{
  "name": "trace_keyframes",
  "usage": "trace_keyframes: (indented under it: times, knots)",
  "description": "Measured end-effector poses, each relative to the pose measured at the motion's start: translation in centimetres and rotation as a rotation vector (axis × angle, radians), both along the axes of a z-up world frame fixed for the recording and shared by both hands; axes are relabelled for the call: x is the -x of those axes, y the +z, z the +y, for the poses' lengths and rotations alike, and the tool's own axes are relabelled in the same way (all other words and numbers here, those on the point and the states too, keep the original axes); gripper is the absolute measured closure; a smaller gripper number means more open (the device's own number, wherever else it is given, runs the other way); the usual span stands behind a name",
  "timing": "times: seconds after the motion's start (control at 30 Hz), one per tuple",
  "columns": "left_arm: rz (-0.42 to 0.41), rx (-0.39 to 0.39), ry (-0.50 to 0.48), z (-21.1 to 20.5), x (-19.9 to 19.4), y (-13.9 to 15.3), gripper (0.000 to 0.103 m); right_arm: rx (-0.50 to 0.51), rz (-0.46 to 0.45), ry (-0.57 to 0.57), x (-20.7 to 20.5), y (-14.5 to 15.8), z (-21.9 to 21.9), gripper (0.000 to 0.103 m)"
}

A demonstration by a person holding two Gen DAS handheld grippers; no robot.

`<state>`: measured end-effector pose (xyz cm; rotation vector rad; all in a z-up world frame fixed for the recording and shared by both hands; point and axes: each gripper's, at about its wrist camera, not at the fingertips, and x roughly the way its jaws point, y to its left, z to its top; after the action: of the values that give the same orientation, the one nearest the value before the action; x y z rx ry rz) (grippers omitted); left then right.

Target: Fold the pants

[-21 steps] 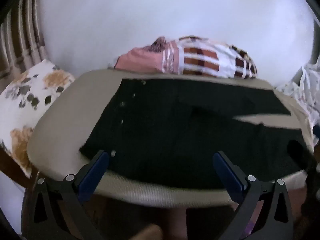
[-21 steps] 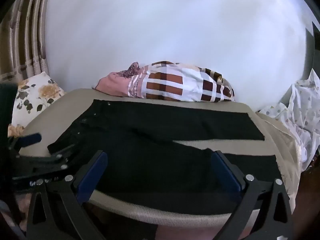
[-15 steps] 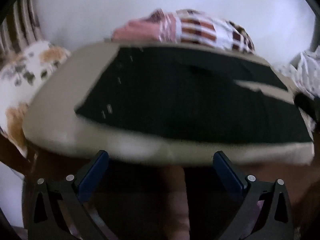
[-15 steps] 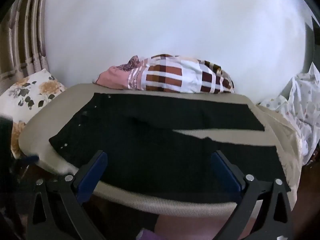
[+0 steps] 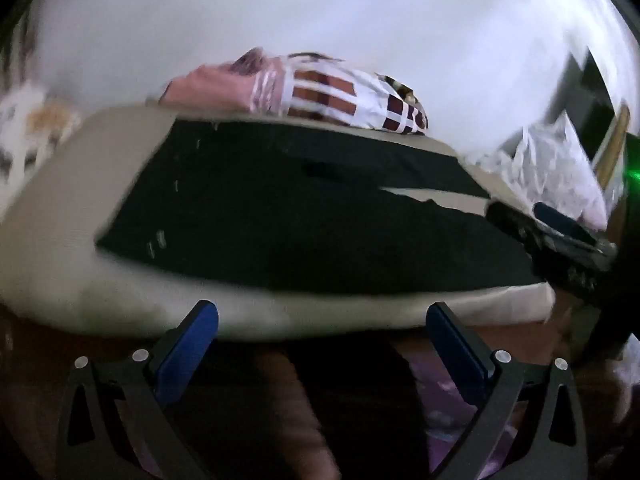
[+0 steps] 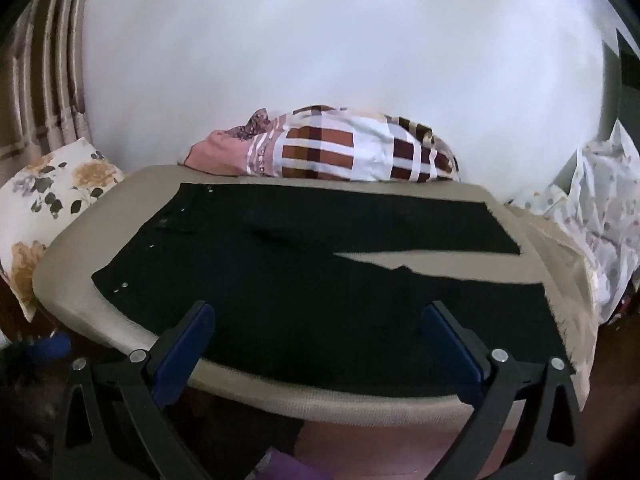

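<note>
Left gripper (image 5: pixel 322 320): jaws spread wide, nothing between the blue pads, tips just short of the near edge of the beige table (image 5: pixel 80 184), not touching cloth. View is motion-blurred.

Right gripper (image 6: pixel 318 320): jaws likewise wide apart and empty, tips hanging over the near leg of the black pants (image 6: pixel 280 272); contact with the fabric cannot be told. From the left wrist view the right gripper also shows at the far right edge, over the table's right end near the hem.

Pants: lying flat and unfolded on the table, waist toward the left end, both legs running to the right. Legs part into a narrow V, with a sliver of table showing between them. Small metal studs visible near the waist.

Surroundings: plaid and pink bundle of cloth (image 6: pixel 340 152) behind the table's far edge, against a white wall. Floral pillow (image 6: pixel 48 200) off the left end. Pale printed fabric (image 6: pixel 592 208) heaped off the right end.
</note>
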<state>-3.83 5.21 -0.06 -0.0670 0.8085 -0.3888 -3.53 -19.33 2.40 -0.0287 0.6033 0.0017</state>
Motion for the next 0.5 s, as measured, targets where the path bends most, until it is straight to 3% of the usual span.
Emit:
trace_keyframes:
  times: [0.1, 0.23, 0.33, 0.4, 0.43, 0.5]
  knots:
    - [-0.044, -0.072, 0.048, 0.5, -4.5, 3.2, 0.000, 0.008, 0.005, 0.021, -1.1, 0.0, -0.1, 0.000]
    - [-0.057, -0.095, 0.089, 6.2, -14.1, 5.0, 0.000, -0.007, 0.021, 0.020, -3.1, -0.2, -0.2, 0.000]
    - [-0.010, -0.132, 0.094, 9.9, -23.5, 4.1, 0.000, -0.012, 0.031, 0.019, -4.7, -0.5, -0.4, 0.000]
    - [0.062, -0.094, 0.055, 12.3, -30.1, 2.1, 0.003, -0.009, 0.049, 0.019, -6.3, -1.0, -0.4, 0.000]
    - [0.085, -0.060, 0.027, 12.8, -31.6, 1.0, 0.007, -0.010, 0.056, 0.018, -6.7, -1.2, -0.4, 0.000]
    - [0.167, -0.022, 0.017, 14.6, -36.6, -1.8, 0.033, -0.019, 0.089, 0.011, -8.3, -2.0, -0.5, 0.000]
